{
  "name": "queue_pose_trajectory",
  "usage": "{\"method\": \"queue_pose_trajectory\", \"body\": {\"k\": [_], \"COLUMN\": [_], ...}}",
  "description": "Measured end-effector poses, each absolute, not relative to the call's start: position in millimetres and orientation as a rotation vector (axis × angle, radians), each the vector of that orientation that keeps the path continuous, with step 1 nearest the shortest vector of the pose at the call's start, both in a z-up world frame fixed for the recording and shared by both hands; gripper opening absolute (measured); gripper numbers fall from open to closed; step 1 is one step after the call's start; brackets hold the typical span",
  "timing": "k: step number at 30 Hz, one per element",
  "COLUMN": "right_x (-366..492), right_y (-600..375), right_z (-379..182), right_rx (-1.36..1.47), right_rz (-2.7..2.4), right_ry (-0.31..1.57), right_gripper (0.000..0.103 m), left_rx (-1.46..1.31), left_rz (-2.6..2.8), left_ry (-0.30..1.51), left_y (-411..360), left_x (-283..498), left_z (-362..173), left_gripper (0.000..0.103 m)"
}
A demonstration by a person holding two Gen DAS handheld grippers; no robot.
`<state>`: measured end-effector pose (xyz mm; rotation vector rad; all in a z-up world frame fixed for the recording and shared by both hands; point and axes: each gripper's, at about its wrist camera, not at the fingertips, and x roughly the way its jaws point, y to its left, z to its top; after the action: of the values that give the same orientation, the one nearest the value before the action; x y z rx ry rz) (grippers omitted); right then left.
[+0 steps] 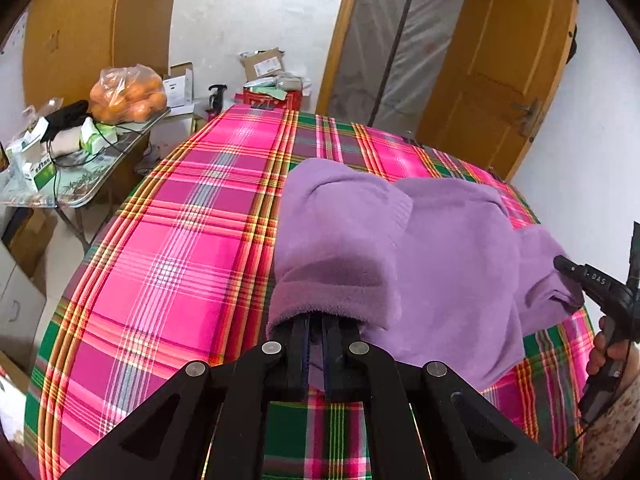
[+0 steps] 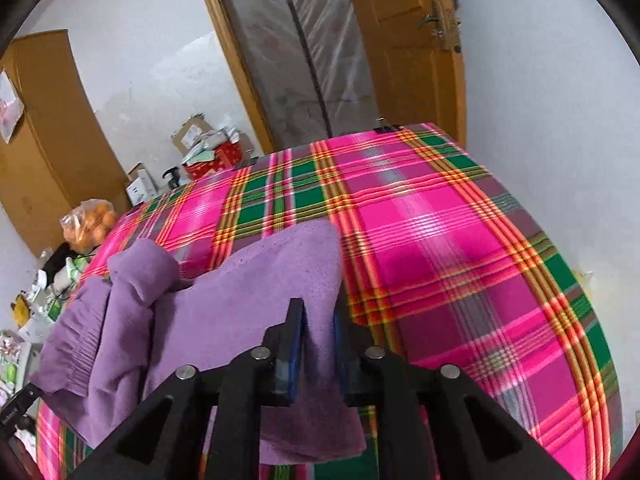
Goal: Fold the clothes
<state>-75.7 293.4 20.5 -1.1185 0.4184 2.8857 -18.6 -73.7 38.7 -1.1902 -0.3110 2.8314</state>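
Garment: a purple fleece garment lay bunched on the plaid-covered counter.
Left gripper: jaws clenched on a cuff-like edge.
Right gripper: jaws slightly parted, cloth between, grip unclear.
Advice: keep both edges level, lay flat, smooth wrinkles.

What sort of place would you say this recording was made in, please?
Probably a lived-in room at home, used partly for storage: a plaid-covered surface holds a purple garment, a wooden door stands open, and a side table carries a bag of oranges.
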Motion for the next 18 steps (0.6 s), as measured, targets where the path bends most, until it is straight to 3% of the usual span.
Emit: {"method": "queue_pose_trajectory", "body": {"k": [6, 13, 18], "right_x": [-56, -49, -44], "right_y": [274, 218, 184], "right_z": [34, 18, 4], "right_rx": [-1.059, -1.27, -1.397], "right_rz": [3.046, 3.239, 3.26], "right_ry": [0.302, 0.115, -0.061], "right_gripper": [0.031, 0.04, 0.056], "left_rx": [-1.211, -1.231, -1.24], "left_rz": [2.821, 2.806, 2.801], "left_ry": [-0.325, -0.341, -0.353], "left_y": [-76, -76, -78], "left_x": [-20, -21, -20], "left_z": [35, 32, 32], "left_gripper": [0.004, 0.004, 0.004]}}
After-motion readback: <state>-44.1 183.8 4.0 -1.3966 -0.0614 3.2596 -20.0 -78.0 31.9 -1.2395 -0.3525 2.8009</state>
